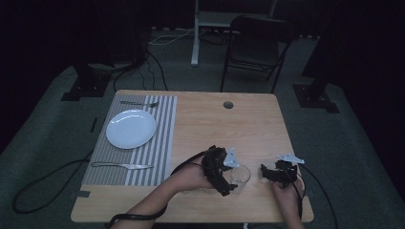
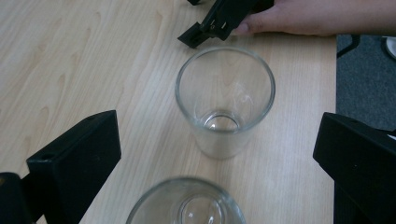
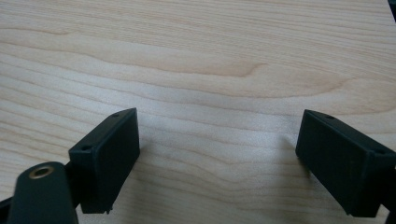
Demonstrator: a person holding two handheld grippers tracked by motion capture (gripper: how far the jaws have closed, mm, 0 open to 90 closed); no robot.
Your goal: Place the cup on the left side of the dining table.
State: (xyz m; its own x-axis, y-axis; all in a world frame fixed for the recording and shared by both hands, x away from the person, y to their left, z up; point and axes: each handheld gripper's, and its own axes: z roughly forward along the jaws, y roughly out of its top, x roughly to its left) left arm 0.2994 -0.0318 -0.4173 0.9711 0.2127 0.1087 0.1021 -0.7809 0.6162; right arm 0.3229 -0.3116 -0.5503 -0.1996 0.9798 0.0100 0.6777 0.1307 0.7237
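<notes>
The left gripper (image 2: 219, 154) hangs over a clear drinking glass (image 2: 225, 100) near the table's (image 1: 248, 124) front edge, jaws spread wide to either side of it and gripping nothing; a second glass rim (image 2: 186, 203) sits just below. The right gripper (image 3: 219, 158), equally wide open and empty, hovers above bare wood just beside. Across the table, a white plate (image 1: 131, 128), fork (image 1: 139, 103) and knife (image 1: 122, 165) already lie on the striped placemat (image 1: 162, 143), so the place setting seems to lack only the glass, not yet grasped.

Black hand-held gripper (image 1: 232, 175) (grey triangular plate)
</notes>
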